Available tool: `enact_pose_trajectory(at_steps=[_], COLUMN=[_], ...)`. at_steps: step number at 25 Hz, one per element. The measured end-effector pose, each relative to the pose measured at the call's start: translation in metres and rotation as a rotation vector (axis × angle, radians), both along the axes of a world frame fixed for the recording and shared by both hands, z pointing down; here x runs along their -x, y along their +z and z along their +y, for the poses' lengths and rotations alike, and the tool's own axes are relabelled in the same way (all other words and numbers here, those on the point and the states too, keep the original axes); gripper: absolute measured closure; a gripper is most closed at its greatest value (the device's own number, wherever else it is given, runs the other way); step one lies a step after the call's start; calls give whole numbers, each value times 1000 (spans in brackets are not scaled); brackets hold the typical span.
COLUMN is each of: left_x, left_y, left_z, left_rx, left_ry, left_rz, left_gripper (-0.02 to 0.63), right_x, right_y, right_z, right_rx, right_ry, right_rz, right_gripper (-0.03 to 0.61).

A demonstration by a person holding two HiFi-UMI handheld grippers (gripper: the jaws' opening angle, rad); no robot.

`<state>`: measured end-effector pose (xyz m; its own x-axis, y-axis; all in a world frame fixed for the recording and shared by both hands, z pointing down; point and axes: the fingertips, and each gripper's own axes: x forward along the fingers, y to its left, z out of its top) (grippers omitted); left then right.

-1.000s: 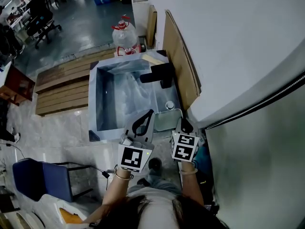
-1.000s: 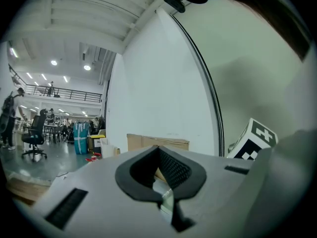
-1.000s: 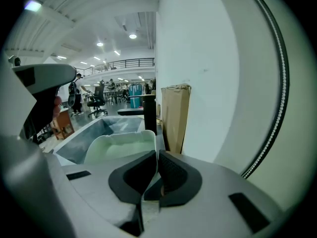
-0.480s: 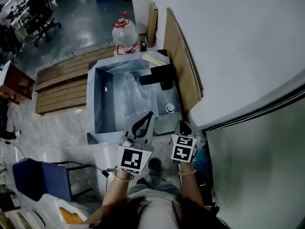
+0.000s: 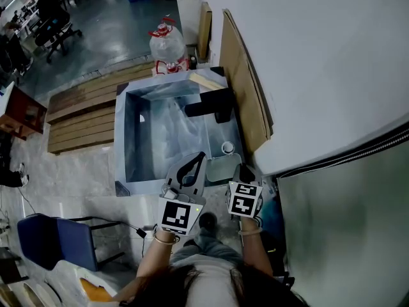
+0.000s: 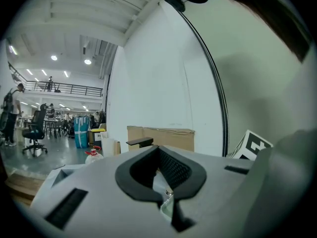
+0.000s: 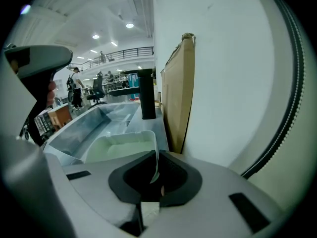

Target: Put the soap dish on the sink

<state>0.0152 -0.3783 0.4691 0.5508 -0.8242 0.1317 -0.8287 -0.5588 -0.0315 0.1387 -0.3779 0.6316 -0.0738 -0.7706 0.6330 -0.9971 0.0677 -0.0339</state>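
The pale green soap dish (image 5: 222,167) rests over the near right corner of the steel sink (image 5: 127,147), beside the black faucet (image 5: 213,103). My right gripper (image 5: 243,169) is shut on the dish's near rim. In the right gripper view the thin rim stands between the jaws, with the dish (image 7: 123,146) stretching ahead toward the faucet (image 7: 147,100). My left gripper (image 5: 199,155) hovers just left of the dish over the sink's near edge, shut, its fingertips touching and nothing held. In its own view the left gripper (image 6: 159,149) shows only closed pads.
A cardboard sheet (image 5: 243,85) leans on the white wall right of the sink. A small white round object (image 5: 228,147) sits on the ledge behind the dish. Clear plastic film lines the basin. A water jug (image 5: 167,43), wooden pallets (image 5: 82,115) and a blue chair (image 5: 54,239) stand around.
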Motion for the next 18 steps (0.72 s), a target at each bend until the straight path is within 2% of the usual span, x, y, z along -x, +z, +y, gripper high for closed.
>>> enact_pose_trajectory(at_steps=[2, 7, 12, 18], left_x=[-1, -1, -4, -5], left_y=[-1, 5, 4, 7], left_z=[-2, -2, -4, -2], left_rx=[-18, 24, 2, 27], left_ry=[6, -9, 0, -9], left_rz=[-8, 1, -11, -8], left_gripper=[606, 606, 606, 606], right_x=[0, 0, -2, -2], right_y=[2, 10, 17, 18], right_z=[-2, -3, -2, -2], right_rx=[0, 15, 27, 21], right_ry=[1, 7, 17, 23], right_rz=[-3, -17, -33, -40], right_gripper=[541, 541, 541, 541])
